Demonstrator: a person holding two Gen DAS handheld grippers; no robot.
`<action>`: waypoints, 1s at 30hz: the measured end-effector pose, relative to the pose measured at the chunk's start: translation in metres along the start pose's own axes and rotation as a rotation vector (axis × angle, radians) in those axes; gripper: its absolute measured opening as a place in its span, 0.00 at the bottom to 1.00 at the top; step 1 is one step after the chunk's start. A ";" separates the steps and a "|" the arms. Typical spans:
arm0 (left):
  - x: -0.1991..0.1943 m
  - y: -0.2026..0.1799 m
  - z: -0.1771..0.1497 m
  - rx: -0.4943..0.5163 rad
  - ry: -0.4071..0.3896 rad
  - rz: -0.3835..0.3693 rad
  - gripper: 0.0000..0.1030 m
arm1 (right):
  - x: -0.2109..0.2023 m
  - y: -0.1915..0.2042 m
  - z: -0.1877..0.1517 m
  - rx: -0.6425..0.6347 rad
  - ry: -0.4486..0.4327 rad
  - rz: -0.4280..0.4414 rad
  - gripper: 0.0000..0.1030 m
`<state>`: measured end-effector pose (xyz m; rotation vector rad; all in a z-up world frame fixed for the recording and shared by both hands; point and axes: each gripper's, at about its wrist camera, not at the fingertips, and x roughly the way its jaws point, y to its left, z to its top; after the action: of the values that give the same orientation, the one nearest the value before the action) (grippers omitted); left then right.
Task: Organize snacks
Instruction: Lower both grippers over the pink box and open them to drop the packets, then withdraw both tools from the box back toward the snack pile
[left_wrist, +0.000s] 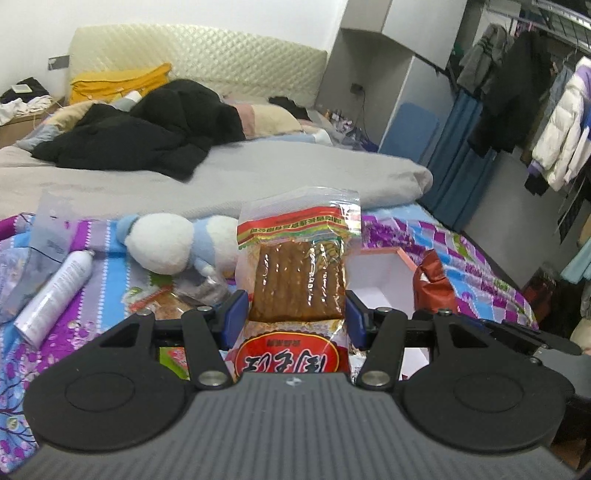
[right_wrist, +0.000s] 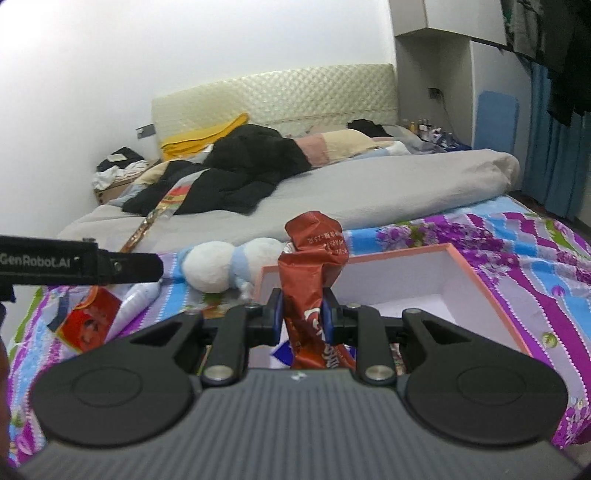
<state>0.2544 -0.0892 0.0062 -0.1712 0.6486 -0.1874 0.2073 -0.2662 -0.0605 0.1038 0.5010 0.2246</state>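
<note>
Crinkly plastic film makes both snacks light, limp and slippery: the left hand-held gripper (left_wrist: 295, 314) is clamped across the clear packet of brown sticks (left_wrist: 300, 284), the right hand-held gripper (right_wrist: 302, 314) pinches the red-brown wrapper (right_wrist: 314, 273) mid-length. Both hang above the pink-rimmed box (right_wrist: 491, 295) on a floral bedspread (right_wrist: 535, 251), in a cluttered bedroom.

a white wall (right_wrist: 92, 74) rises behind a bed with a quilted cream headboard (left_wrist: 195, 55). a grey duvet (left_wrist: 258, 173) covers the bed, with a black jacket (left_wrist: 147, 136) and a yellow cloth (left_wrist: 122, 83) heaped near the pillows. a purple-and-blue patterned sheet (right_wrist: 535, 251) lies at the near end. a blue curtain (left_wrist: 458, 158) and a rack of hanging coats (left_wrist: 561, 125) stand to the right, beside a white cabinet (left_wrist: 417, 29).
</note>
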 end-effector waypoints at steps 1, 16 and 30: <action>0.007 -0.004 -0.002 0.010 0.008 -0.002 0.59 | 0.002 -0.006 -0.002 0.001 0.004 -0.009 0.24; 0.104 -0.024 -0.040 0.039 0.178 0.012 0.59 | 0.045 -0.064 -0.044 0.047 0.125 -0.084 0.24; 0.086 -0.023 -0.031 0.037 0.140 0.011 0.84 | 0.039 -0.070 -0.043 0.070 0.111 -0.090 0.66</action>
<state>0.2995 -0.1335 -0.0635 -0.1198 0.7842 -0.2023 0.2328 -0.3231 -0.1264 0.1374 0.6223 0.1251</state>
